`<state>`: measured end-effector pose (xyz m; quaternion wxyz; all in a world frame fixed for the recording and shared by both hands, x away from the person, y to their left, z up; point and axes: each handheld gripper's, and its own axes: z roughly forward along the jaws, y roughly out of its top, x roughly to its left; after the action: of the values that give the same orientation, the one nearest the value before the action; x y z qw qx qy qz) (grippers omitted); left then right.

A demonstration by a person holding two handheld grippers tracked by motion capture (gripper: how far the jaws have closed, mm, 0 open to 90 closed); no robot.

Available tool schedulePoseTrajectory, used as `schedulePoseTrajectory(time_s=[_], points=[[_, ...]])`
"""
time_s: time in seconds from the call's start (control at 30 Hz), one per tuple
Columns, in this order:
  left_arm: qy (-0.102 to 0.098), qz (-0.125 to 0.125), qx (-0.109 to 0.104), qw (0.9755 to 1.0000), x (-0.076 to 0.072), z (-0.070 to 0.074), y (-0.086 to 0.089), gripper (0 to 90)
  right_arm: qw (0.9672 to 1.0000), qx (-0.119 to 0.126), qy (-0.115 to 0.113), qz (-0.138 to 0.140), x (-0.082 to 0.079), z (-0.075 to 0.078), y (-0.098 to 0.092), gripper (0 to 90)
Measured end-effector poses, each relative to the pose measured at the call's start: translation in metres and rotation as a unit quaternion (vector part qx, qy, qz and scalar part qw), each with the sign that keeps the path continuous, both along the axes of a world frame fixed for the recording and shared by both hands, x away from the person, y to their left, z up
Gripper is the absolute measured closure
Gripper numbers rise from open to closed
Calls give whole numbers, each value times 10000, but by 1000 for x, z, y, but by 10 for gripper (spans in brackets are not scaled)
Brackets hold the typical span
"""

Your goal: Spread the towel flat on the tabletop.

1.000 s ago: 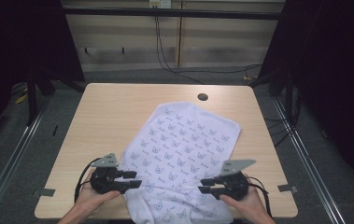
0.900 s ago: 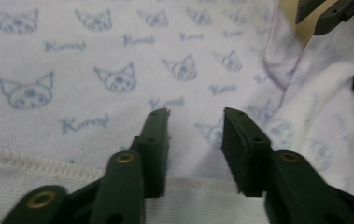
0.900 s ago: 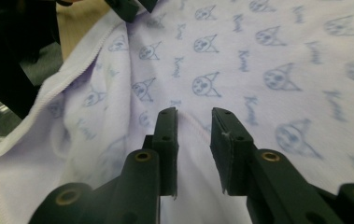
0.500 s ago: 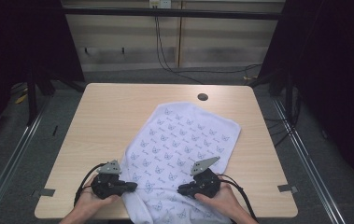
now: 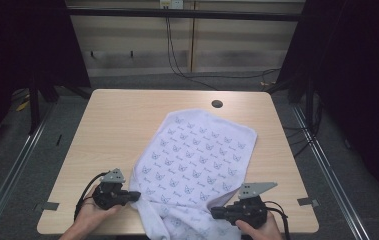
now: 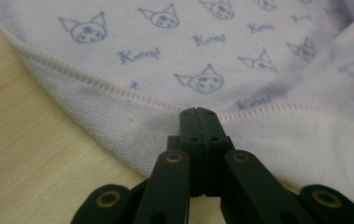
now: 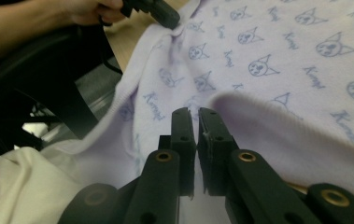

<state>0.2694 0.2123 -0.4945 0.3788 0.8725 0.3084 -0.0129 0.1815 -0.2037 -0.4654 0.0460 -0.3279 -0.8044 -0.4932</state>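
A pale lilac towel [image 5: 197, 160] printed with small blue cat faces lies spread on the wooden table [image 5: 122, 130]. Its near end hangs over the front edge. My left gripper [image 5: 136, 196] sits at the towel's left hem near the front, jaws shut on the pink-stitched edge [image 6: 200, 114]. My right gripper [image 5: 216, 213] is at the towel's lower right, near the front edge. Its jaws [image 7: 192, 114] stand pressed together with a thin slit, the towel [image 7: 282, 56] folded up against them. The left gripper [image 7: 158, 11] pinches the far hem in the right gripper view.
A round cable hole [image 5: 217, 104] sits at the table's back edge. Bare wood lies left of the towel and along the right side. Dark frame rails and grey floor surround the table. A hand [image 7: 86, 9] and white fabric [image 7: 16, 186] lie near the front edge.
My right gripper swung left along the towel's front, then came back right and closer to the table's front edge. The left gripper stayed about where it was.
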Motion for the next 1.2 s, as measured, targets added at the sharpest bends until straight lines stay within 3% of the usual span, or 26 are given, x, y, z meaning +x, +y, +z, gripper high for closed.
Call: schedulePoseTrajectory(time_s=[0.1,0.17,0.23,0.33,0.4,0.5,0.57,0.6,0.73,0.8,0.87,0.97,1.07,1.13,1.2], points=[[10,25,0,10000,1,0,0,894,9997,21,-82,-241,-6,3,-17,900],[-29,75,-197,9998,1,2,-2,821,9993,27,-14,-365,-3,1,-23,899],[-45,-50,-456,9989,-2,7,-6,764,9992,-204,-6,-344,7,-4,-17,804],[-18,-255,-639,9976,-6,12,-17,741,9992,-371,69,-116,26,-14,-1,752],[-23,-394,-538,9978,-9,11,-27,705,9980,-622,71,8,37,-19,14,718],[-19,-443,-341,9984,-8,6,-36,611,9972,-698,198,201,47,-27,29,695],[-22,-440,-223,9988,-8,4,-38,590,9952,-934,193,238,47,-30,36,848],[-8,-485,-237,9985,-9,4,-37,614,9951,-961,154,175,45,-29,35,883],[-47,-537,-260,9982,-16,7,-26,841,9975,-599,-208,-320,31,-9,12,889],[-13,-473,-326,9983,-17,7,-19,868,9965,-429,-337,-634,21,1,-9,890],[-106,-411,-470,9980,-18,11,-12,898,9940,-379,-456,-916,12,6,-26,890],[-83,-365,-530,9979,-19,15,-6,900,9891,-284,-485,-1362,-4,11,-58,890],[4,-320,-402,9987,-19,9,-6,900,9854,-268,-444,-1620,-19,11,-81,890],[48,-296,-517,9982,-19,10,-10,885,9851,-303,-295,-1669,-25,8,-91,885],[3,-317,-646,9974,-21,14,-20,723,9850,-407,-219,-1660,-31,2,-96,809]])
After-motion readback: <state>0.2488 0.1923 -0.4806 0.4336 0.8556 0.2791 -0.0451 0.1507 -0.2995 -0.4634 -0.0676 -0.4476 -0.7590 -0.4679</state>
